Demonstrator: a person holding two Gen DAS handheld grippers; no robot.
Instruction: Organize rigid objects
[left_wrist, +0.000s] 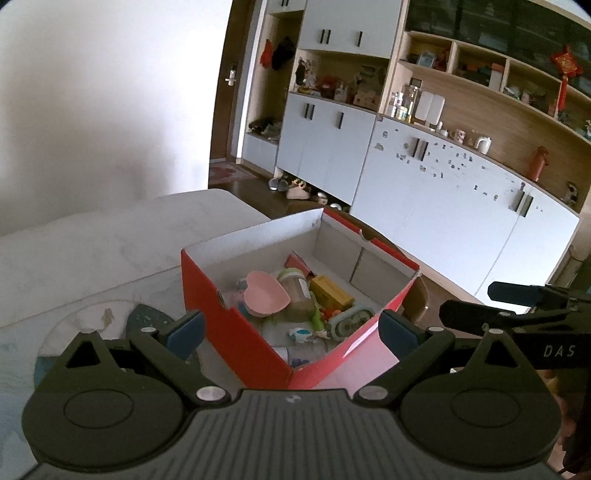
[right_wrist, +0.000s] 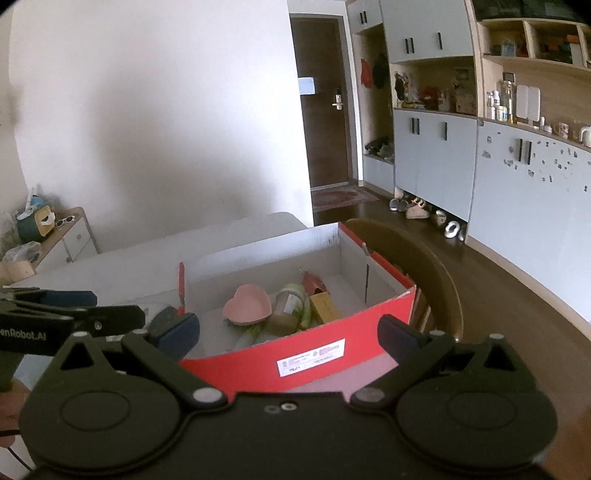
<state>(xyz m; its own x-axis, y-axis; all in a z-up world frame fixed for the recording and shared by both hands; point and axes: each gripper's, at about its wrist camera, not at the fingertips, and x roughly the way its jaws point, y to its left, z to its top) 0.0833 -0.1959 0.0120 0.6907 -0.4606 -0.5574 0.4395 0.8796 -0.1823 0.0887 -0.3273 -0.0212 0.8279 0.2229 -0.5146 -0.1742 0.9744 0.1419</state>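
— Condition of the tools?

— Left gripper (left_wrist: 291, 328): fingers spread wide, nothing between them, held over the near corner of the red box (left_wrist: 236, 328). Right gripper (right_wrist: 290, 334): also spread wide and empty, just short of the box's near wall with the white label (right_wrist: 312, 358).

— Contents?

— The box sits on the white table (left_wrist: 110, 236), open-topped. Inside: a pink heart-shaped dish (left_wrist: 266, 293) to the left, a jar with a green lid (left_wrist: 295, 291) lying beside it and touching it, a yellow carton (left_wrist: 330, 291) to the right. Smaller pieces nearer; I cannot identify them.

— Surroundings?

— A wooden chair (right_wrist: 417, 258) stands against the far right side of the box.
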